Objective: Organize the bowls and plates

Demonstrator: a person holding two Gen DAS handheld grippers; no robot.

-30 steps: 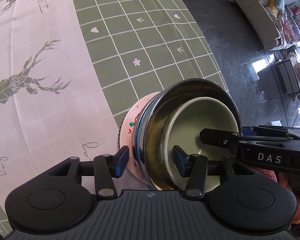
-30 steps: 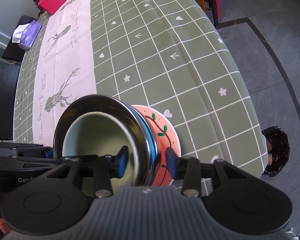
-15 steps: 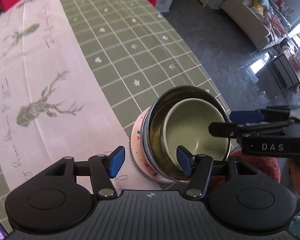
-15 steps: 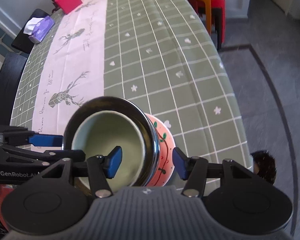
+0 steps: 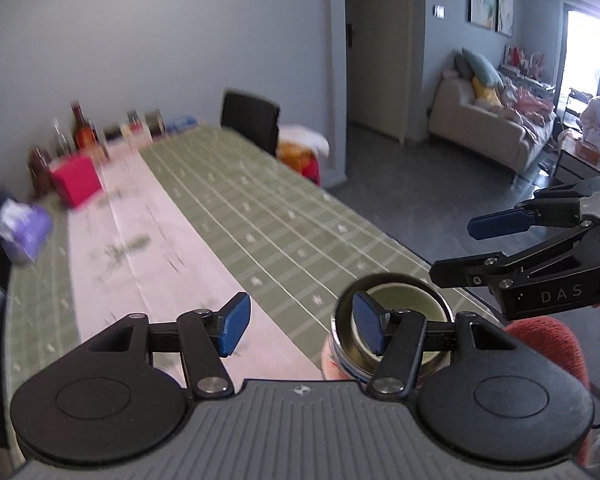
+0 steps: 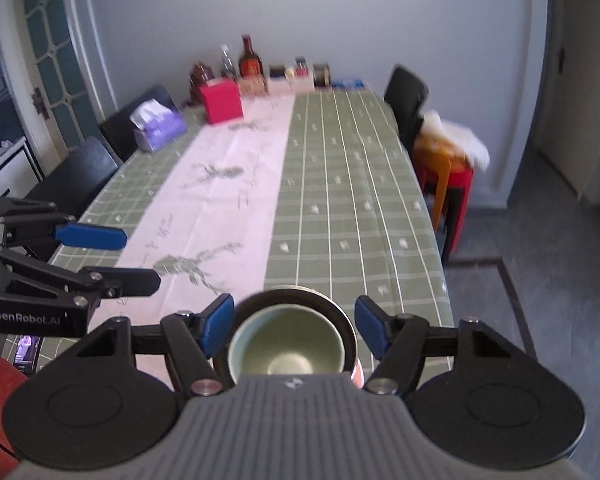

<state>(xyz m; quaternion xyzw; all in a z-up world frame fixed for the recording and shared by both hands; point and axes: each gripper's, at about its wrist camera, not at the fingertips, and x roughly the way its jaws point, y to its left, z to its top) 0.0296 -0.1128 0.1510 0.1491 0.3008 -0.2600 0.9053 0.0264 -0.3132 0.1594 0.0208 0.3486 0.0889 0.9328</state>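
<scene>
Green tablecloth point(image 6: 340, 200) beyond; both hand-held grippers point(image 5: 300, 328) point(image 6: 294, 324) level, jaws apart.

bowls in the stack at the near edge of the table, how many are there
3, nested: a green bowl innermost, inside a steel bowl, which sits in a pink bowl at the bottom. The right gripper's body hides the stack's near side, so more could be hidden.

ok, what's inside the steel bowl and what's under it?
Inside the steel bowl sits a pale green bowl, empty as far as visible. Under it, a sliver of pink bowl shows; the right gripper body covers the rest.
</scene>
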